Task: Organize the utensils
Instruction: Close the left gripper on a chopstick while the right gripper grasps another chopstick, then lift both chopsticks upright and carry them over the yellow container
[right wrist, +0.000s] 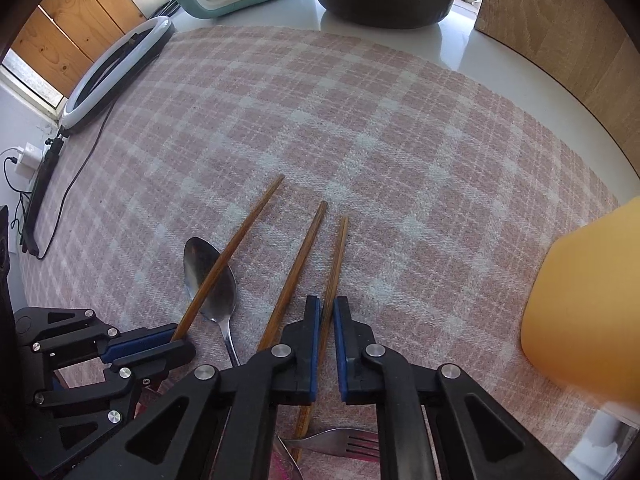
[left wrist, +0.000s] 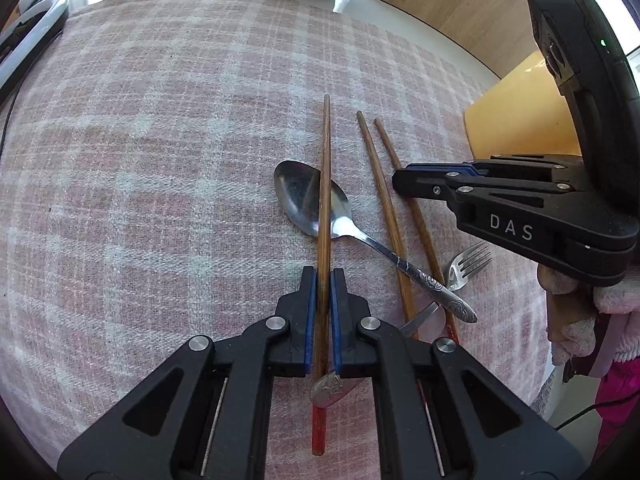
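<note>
The left gripper (left wrist: 323, 280) is clamped on one chopstick (left wrist: 325, 184) that crosses the spoon (left wrist: 308, 200) bowl ahead of its fingertips. The right gripper (right wrist: 327, 312) is clamped on another chopstick (right wrist: 336, 256); a third chopstick (right wrist: 300, 260) lies loose just left of its jaws, and a fork (right wrist: 340, 442) sits beneath them. All rest on the checked cloth (right wrist: 360, 120).

Risks, as judged:
- A narrow round stick may pivot or slip between the pads during lifting.
- The left stick may drag the spoon.
- The right jaws may disturb the loose chopstick or the fork.
</note>
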`<state>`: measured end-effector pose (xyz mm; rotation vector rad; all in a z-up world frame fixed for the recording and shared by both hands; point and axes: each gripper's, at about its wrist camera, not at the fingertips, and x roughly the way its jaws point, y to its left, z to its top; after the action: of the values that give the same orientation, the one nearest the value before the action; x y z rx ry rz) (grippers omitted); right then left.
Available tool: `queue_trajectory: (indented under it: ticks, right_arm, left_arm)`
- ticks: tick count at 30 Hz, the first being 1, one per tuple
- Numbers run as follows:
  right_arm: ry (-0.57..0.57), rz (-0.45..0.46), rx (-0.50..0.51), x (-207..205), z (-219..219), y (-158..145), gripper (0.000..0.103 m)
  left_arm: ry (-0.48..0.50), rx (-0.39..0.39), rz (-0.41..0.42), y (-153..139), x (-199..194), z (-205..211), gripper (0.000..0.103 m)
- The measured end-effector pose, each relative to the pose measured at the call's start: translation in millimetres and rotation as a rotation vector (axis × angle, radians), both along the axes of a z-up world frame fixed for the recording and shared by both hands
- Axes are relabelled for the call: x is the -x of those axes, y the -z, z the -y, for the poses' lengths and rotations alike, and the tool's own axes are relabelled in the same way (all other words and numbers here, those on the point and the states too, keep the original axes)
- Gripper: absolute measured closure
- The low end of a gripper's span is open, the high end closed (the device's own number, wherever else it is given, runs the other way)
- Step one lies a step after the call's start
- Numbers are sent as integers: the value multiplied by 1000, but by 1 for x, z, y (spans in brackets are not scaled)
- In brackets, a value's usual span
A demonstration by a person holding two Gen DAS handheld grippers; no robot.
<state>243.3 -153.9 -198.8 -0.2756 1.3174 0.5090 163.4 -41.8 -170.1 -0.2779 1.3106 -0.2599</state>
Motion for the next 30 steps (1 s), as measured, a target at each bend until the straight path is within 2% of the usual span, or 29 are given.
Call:
queue_trajectory:
  ticks: [4,8,11,17,30]
  right_arm:
    - [22,4,-37,5,11,-2,99]
    - [35,32,-68,16,23,-9,99]
    - [44,75,-93,25,32,-20,99]
    - [82,158,-168,39,51,-50,100]
    - [170,324,-277,72,90,-98,100]
  left_arm:
    - [7,7,15,-1,-10,1,99]
    - [-29,36,51,-11,0,-11,99]
    - [-66,53,97,-24,3,-22,99]
    - [-87,36,197,-57,12,-34,99]
    - [-89,80,303,-94,29,-34,99]
